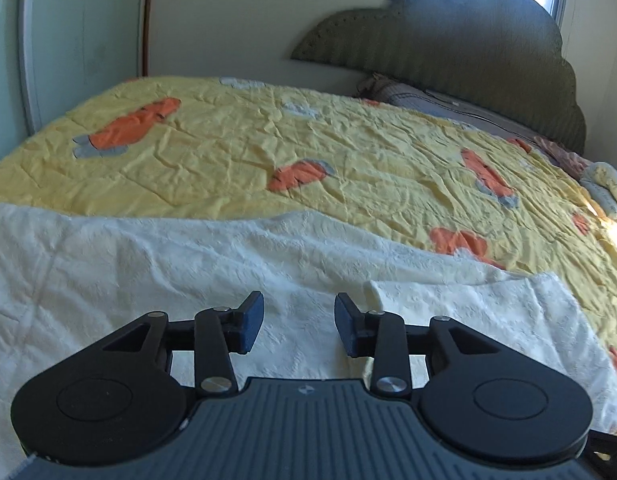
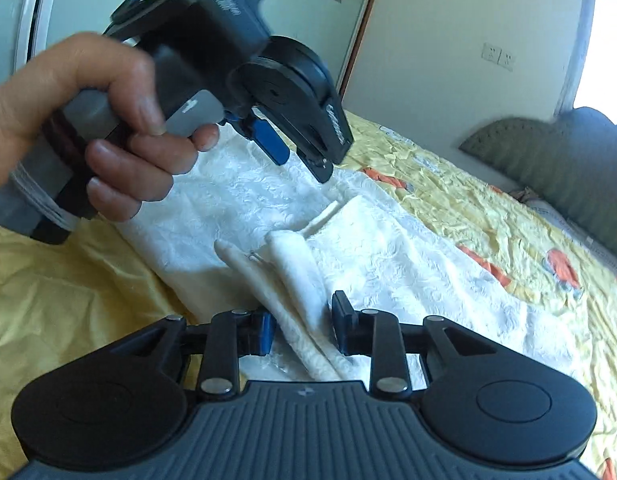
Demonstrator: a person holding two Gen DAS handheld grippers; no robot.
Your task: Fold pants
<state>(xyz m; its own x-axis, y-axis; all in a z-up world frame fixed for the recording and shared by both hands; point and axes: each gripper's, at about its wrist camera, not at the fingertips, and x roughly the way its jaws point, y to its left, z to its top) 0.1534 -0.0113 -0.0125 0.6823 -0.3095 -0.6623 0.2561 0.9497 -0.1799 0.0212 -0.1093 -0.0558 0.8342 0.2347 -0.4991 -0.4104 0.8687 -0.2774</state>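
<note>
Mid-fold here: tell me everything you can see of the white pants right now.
The white pants are textured, embossed-looking fabric, lying folded along their length across the yellow bedspread. A thick folded edge runs between the right tongs, whose pads stand apart from it. The left tongs are open above the cloth, gripping nothing. A layered hem shows nearby.

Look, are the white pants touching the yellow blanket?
Touching. The left wrist view shows the white pants lying spread flat on the yellow blanket, with their far edge resting right on it and no gap.
</note>
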